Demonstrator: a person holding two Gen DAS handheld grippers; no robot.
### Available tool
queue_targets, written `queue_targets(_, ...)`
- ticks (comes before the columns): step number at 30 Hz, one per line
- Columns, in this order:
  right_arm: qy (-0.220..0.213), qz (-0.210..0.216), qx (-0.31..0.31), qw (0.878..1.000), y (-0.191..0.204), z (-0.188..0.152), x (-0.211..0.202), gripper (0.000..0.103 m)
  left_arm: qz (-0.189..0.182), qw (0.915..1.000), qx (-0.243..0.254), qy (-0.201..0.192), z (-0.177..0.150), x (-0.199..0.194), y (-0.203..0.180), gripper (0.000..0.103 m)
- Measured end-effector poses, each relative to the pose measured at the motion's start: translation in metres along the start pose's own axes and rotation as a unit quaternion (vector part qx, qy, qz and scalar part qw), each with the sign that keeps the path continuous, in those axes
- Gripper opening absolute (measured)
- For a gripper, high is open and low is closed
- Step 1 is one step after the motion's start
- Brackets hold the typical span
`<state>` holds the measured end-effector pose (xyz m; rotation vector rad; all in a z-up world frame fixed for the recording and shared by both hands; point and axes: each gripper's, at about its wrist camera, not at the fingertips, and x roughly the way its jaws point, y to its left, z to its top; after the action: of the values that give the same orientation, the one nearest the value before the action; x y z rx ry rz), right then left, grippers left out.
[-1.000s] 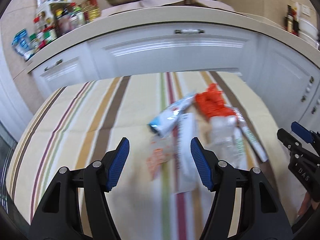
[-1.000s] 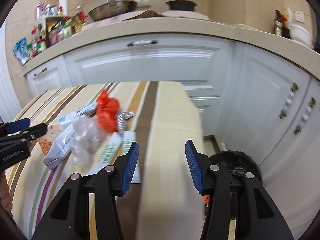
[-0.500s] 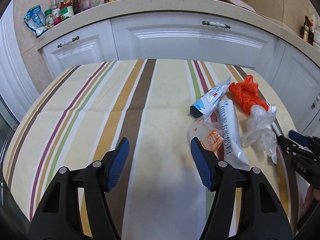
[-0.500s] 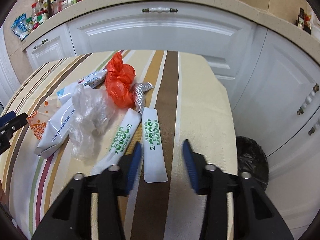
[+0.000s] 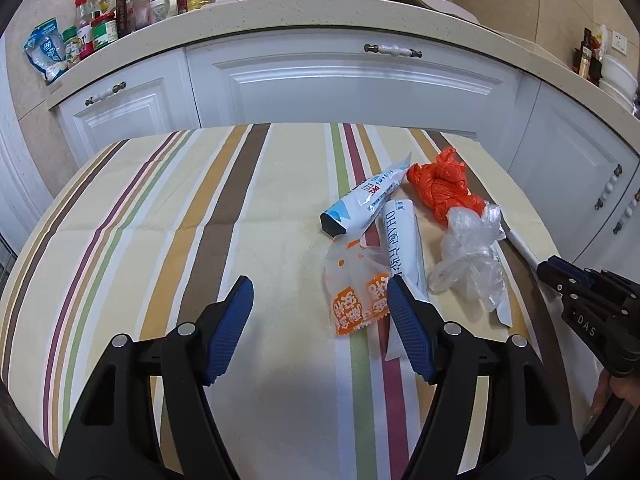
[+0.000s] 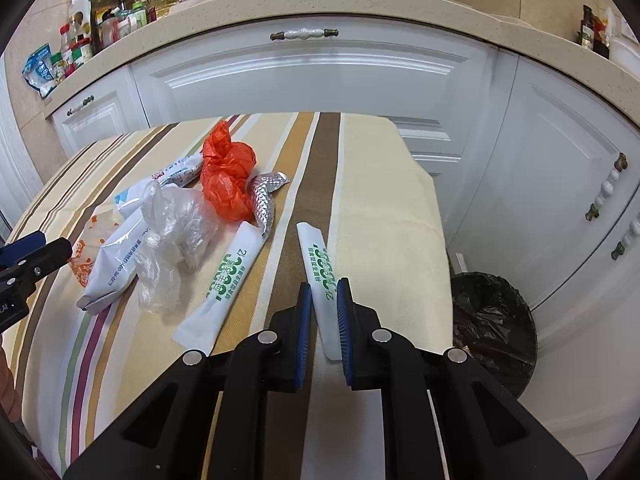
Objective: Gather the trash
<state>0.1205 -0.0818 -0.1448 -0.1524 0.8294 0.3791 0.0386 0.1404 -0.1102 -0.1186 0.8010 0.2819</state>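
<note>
The right gripper (image 6: 324, 300) pinches a long white paper wrapper with green letters (image 6: 318, 264) between its blue pads. The wrapper sticks out over the brown stripe of the striped tablecloth (image 6: 368, 184). It looks lifted a little off the cloth, but that is hard to tell.

A second white wrapper with green letters (image 6: 224, 284) lies flat just to the left. Beside it sits a crumpled clear plastic bag (image 6: 172, 232), and a scrunched orange plastic bag (image 6: 226, 180) touches a shiny silver foil wrapper (image 6: 264, 200).

A round bin with a black bag (image 6: 496, 320) stands on the floor to the right of the table.

The left gripper (image 5: 320, 320) has its blue pads spread wide with nothing in them. It hangs over the cloth, next to a clear packet with orange print (image 5: 356, 292). A white and blue pouch (image 5: 364, 200) lies farther back.
</note>
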Motion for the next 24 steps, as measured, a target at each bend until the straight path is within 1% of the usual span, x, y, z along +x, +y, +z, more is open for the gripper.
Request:
queue_targets(4,-0.008,-0.001,0.005,1.000,-0.004,-0.001,-0.004,0.013,-0.003,1.0000,-0.003,-0.005,0.001,-0.006,0.000,0.067)
queue_targets(8,-0.014,-0.004,0.010,1.000,-0.007,-0.001,-0.008,0.013,-0.005,0.9999,0.008,-0.007,-0.001,-0.008,-0.006,0.067)
queue_targets(12,-0.019,-0.009,0.011,1.000,-0.009,-0.002,-0.012,0.013,0.005,0.9999,0.012,-0.005,-0.004,-0.001,-0.010,0.067)
queue_targets(16,-0.020,-0.011,0.011,1.000,-0.011,-0.003,-0.013,0.013,0.012,0.9999,0.004,-0.007,-0.003,0.007,-0.007,0.067)
queue_targets(17,-0.020,-0.011,0.012,1.000,-0.011,-0.003,-0.013,0.013,0.014,0.9999,0.006,-0.008,-0.003,0.008,-0.006,0.065)
queue_targets(18,-0.020,-0.011,0.013,1.000,-0.012,-0.003,-0.013,0.013,0.017,0.9998,0.008,-0.008,-0.004,0.010,-0.006,0.060)
queue_targets(24,-0.019,-0.011,0.014,1.000,-0.013,-0.003,-0.012,0.013,0.012,0.9998,0.014,0.001,-0.005,0.018,-0.005,0.045)
